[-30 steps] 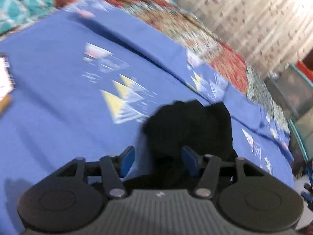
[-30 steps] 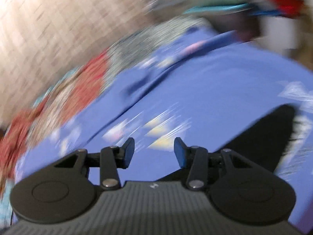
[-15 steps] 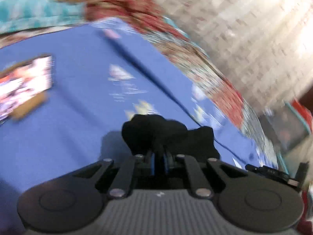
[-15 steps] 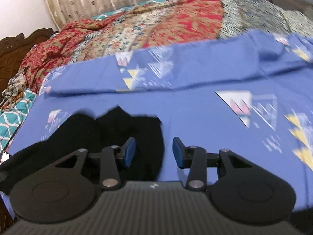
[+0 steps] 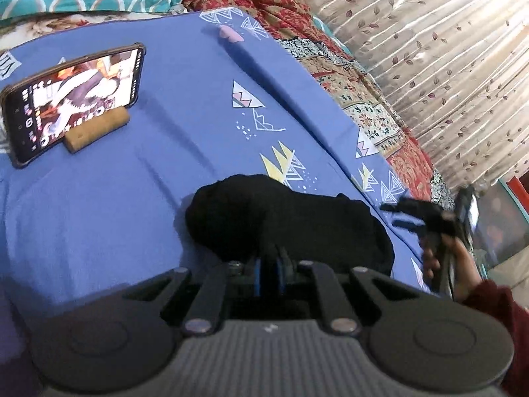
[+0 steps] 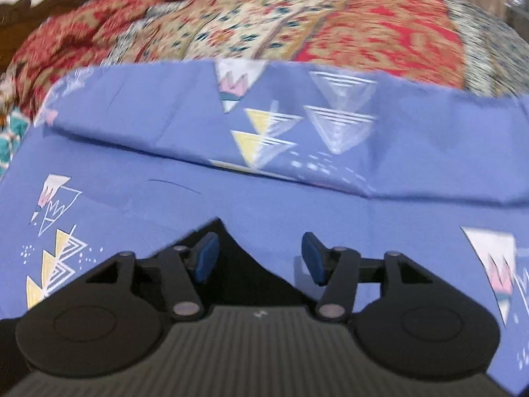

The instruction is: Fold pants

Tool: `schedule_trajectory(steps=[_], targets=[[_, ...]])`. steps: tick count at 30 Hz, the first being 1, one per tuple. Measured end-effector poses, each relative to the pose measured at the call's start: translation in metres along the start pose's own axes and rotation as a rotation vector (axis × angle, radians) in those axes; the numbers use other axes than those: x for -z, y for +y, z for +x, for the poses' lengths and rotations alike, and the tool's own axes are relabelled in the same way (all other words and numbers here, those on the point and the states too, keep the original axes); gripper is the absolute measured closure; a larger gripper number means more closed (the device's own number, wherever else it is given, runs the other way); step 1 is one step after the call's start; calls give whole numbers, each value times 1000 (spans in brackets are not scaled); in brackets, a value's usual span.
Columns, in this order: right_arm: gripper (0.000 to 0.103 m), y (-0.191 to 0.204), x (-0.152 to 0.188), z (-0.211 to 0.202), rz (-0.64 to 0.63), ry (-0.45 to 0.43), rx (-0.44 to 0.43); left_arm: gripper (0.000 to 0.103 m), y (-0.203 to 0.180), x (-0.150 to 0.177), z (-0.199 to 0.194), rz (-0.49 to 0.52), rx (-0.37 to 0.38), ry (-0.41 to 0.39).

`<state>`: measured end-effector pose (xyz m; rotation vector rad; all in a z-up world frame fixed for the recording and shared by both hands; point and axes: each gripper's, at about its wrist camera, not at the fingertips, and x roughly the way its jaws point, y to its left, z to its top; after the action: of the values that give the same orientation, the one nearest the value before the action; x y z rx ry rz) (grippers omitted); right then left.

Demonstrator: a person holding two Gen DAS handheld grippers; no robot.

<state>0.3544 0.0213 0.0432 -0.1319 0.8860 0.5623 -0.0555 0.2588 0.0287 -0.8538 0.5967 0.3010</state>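
From my left wrist camera, the black fabric pants (image 5: 284,218) lie bunched in a low heap on the blue bedsheet printed with white, yellow and pink triangles (image 5: 132,178), directly beyond my left gripper (image 5: 268,276). The heap's long axis runs from the left, far end toward the right, near end; which end is the waistband I cannot tell. The left gripper's blue pads (image 5: 256,274) are pressed together on a pinch of the black cloth at the heap's near edge.

Only this view shows the smartphone in a dark case (image 5: 71,99), propped with its long side down against a small tan wooden block (image 5: 96,129) at the far left, screen lit; its on-screen icons are too small to read. It also shows my right hand (image 5: 446,258), blurred, holding the right gripper at the right edge, and the cream curtain with a leaf print (image 5: 446,49) beyond the bed.

From my right wrist camera, the right gripper (image 6: 261,258) stands with its blue pads (image 6: 206,258) spread apart and nothing between them. A pointed corner of the black pants (image 6: 231,264) reaches up under its left finger. Only this view shows the sheet's folded-back band (image 6: 297,132) and the red and cream patterned quilt (image 6: 264,23) behind it. No brand or legible writing appears.
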Motion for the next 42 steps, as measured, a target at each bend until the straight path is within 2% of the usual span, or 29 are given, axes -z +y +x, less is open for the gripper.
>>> schedule_trajectory(steps=[2, 4, 5, 6, 7, 8, 11, 13, 16, 18, 21, 23, 25, 27, 30, 33, 35, 37, 42], targets=[[33, 14, -6, 14, -44, 25, 8, 94, 0, 1, 0, -6, -2, 5], [35, 25, -3, 32, -77, 83, 13, 94, -1, 3, 0, -4, -8, 10], [52, 28, 2, 41, -76, 129, 3, 94, -2, 3, 0, 1, -11, 10], [64, 30, 9, 48, -74, 179, -17, 94, -2, 2, 0, 5, -13, 10], [83, 34, 16, 45, -84, 157, -30, 94, -3, 2, 0, 8, -14, 9], [93, 39, 20, 37, -107, 120, -36, 94, -5, 1, 0, 14, -14, 5], [94, 36, 16, 2, -96, 27, -35, 94, -14, -4, 1, 50, -23, -8], [94, 10, 1, -29, -3, -50, -44, 94, -24, -9, 2, 81, -24, -21], [94, -55, -25, -93, 165, -226, 0, 94, -43, -17, 3, 122, -6, -45], [94, -113, -30, -140, 300, -336, 38, 94, -56, -18, 4, 140, 9, -58], [94, -194, -8, -203, 447, -429, 106, 94, -70, -8, 15, 155, 31, -33], [94, -239, 23, -240, 523, -476, 180, 94, -76, 2, 24, 162, 59, 7], [94, -278, 65, -264, 623, -478, 199, 94, -84, 16, 35, 183, 71, 50], [93, -303, 113, -277, 688, -427, 233, 94, -90, 28, 43, 209, 64, 82], [89, -320, 177, -276, 726, -276, 308, 94, -99, 42, 51, 253, 37, 113], [86, -321, 234, -276, 782, -204, 353, 94, -105, 48, 50, 285, 12, 117], [82, -317, 256, -277, 811, -186, 366, 94, -105, 48, 47, 285, 9, 125], [82, -321, 262, -284, 822, -193, 391, 91, -106, 49, 45, 293, 8, 127], [80, -323, 248, -308, 806, -297, 406, 84, -111, 45, 42, 346, -6, 107]])
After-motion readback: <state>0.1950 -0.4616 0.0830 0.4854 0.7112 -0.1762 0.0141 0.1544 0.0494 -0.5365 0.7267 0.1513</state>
